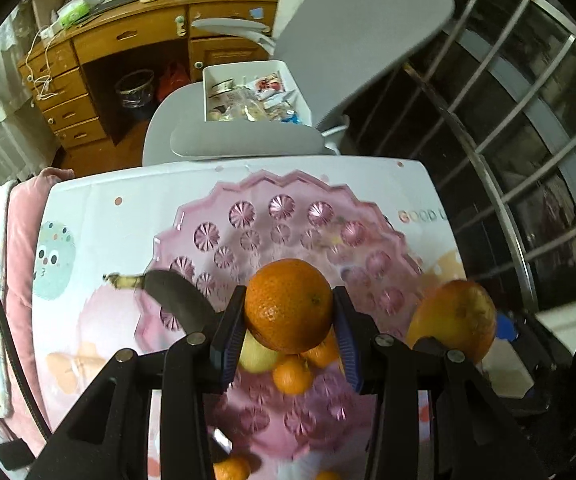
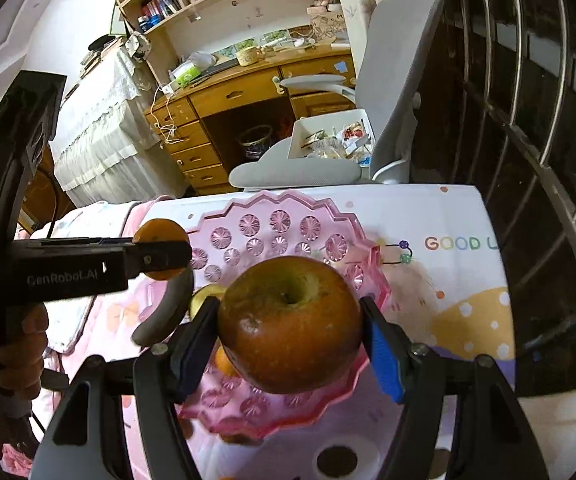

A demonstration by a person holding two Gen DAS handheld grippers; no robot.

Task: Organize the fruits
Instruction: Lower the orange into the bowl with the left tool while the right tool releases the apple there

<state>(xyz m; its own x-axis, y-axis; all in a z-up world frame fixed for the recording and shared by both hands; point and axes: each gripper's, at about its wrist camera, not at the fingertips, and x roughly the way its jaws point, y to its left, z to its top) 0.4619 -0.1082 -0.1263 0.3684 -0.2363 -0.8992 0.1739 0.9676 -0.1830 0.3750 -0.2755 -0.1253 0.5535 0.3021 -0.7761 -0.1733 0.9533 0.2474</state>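
Note:
My left gripper (image 1: 290, 312) is shut on an orange (image 1: 288, 304) and holds it above the pink plastic fruit tray (image 1: 279, 208). My right gripper (image 2: 290, 320) is shut on a brownish apple (image 2: 290, 324) above the same tray (image 2: 283, 220). In the tray lie small oranges (image 1: 292, 374), a yellow-green fruit (image 1: 257, 354) and a dark overripe banana (image 1: 175, 296). The apple shows at the right in the left wrist view (image 1: 454, 316). The left gripper with its orange (image 2: 161, 254) shows at the left in the right wrist view.
The tray sits on a white patterned table top (image 2: 448, 264). A grey office chair (image 1: 328, 72) with a white box of clutter (image 1: 251, 96) stands behind the table. A wooden desk (image 1: 127, 52) is farther back. Metal window bars (image 1: 528, 140) run along the right.

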